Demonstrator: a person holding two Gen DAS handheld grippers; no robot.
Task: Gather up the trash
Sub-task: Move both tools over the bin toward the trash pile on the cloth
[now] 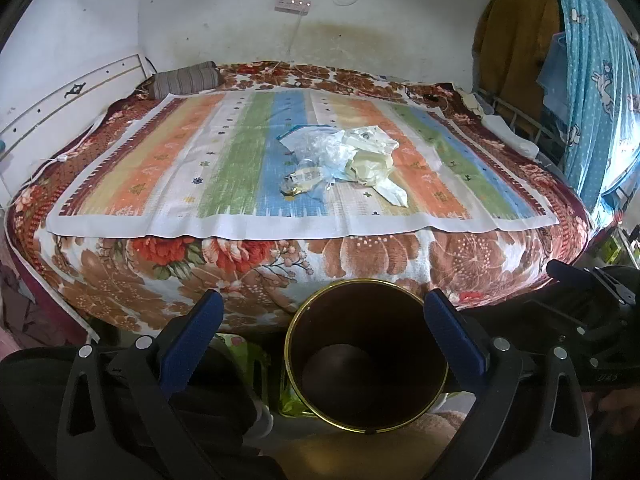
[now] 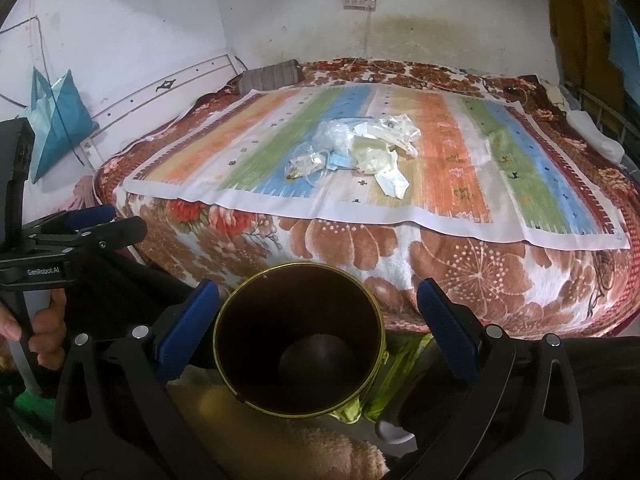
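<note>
A pile of trash [image 1: 348,156] [image 2: 360,148] lies mid-bed on a striped cloth [image 1: 160,184]: crumpled clear plastic, cream wrappers and a blue-edged packet. In front of the bed stands a dark bin with a gold rim [image 1: 360,320] [image 2: 280,300], and nothing shows inside it. My left gripper [image 1: 324,328] hovers over the bin, open, blue pads wide apart, holding nothing. My right gripper [image 2: 316,320] is also open and bare above the bin. Both are well short of the trash.
The bed carries a floral blanket [image 1: 360,256], with a striped pillow [image 1: 186,80] at its far left. A teal bag [image 2: 56,120] hangs on the left wall. A blue curtain [image 1: 592,100] and metal rail [image 1: 520,120] are at right. A hand [image 2: 44,324] grips the other gripper's handle.
</note>
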